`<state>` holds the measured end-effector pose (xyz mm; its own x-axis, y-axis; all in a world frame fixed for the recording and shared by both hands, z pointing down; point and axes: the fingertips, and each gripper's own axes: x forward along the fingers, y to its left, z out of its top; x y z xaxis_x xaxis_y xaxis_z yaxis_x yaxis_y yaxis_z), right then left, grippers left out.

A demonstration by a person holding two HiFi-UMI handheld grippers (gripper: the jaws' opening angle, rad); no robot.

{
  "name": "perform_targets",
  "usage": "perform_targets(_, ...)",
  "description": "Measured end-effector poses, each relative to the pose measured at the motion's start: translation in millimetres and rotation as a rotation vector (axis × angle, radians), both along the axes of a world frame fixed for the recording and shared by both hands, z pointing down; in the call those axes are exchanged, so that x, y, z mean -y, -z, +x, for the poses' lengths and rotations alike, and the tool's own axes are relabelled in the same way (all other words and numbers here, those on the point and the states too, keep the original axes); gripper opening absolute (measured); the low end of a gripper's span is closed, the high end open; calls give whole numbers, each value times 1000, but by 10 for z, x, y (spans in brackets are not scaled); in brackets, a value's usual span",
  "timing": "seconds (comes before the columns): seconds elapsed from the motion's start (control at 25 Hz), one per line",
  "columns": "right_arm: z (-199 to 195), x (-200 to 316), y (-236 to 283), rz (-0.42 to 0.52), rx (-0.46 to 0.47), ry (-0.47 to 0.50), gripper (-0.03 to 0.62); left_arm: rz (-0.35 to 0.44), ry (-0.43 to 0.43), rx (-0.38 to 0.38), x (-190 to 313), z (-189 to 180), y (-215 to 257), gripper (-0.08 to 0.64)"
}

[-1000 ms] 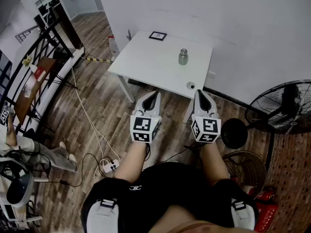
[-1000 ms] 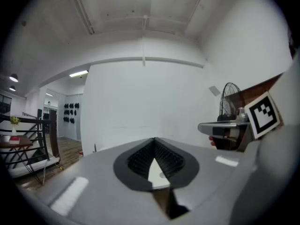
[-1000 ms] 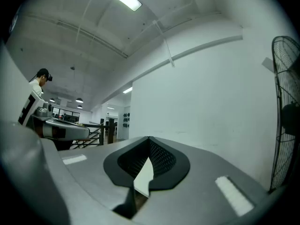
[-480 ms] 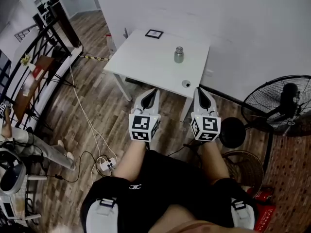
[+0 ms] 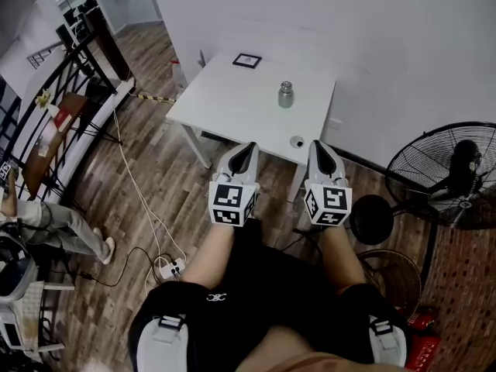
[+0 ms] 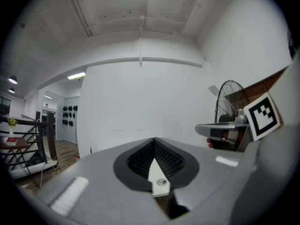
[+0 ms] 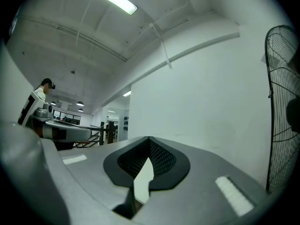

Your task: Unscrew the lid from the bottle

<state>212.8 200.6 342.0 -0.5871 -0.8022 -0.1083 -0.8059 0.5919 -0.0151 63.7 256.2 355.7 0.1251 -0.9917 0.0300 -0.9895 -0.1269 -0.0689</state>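
Observation:
A small metal bottle with its lid on stands upright on the white table, toward the right side. My left gripper is held level in front of the table's near edge, shut and empty. Beside it my right gripper is likewise shut with nothing in it, near the table's front right corner. Both are well short of the bottle. In the left gripper view the jaws meet against a bare white wall. The right gripper view shows the same closed jaws. The bottle appears in neither gripper view.
A small round object lies near the table's front right corner, and a framed marker card sits at the back. A standing fan is to the right. Cables run over the wooden floor on the left, beside a railing.
Both grippers have edged forward toward the table's near edge, jaws staying shut. The bottle has not moved on the table.

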Motion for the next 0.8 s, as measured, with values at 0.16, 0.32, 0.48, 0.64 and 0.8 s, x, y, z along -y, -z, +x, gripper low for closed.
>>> perform_targets(0.16,-80,246,-12,13,4,-5,2,-3,-11,-10,290,-80,-56,54)
perform_targets(0.32,-135,471,-51,1,2,-9,2,15,-18,-30,515,-140,-38,54)
perform_targets(0.48,-309,830,-90,-4,-3,-23,2,33,-31,-16,873,-287,-42,54)
perform_targets(0.64,-575,1276,-201,-5,-5,-31,2,23,-60,-16,1381,-513,-176,54)
perform_targets(0.8,-822,1799,-201,-9,-9,-62,2,18,-105,-18,2017,-782,-133,54)
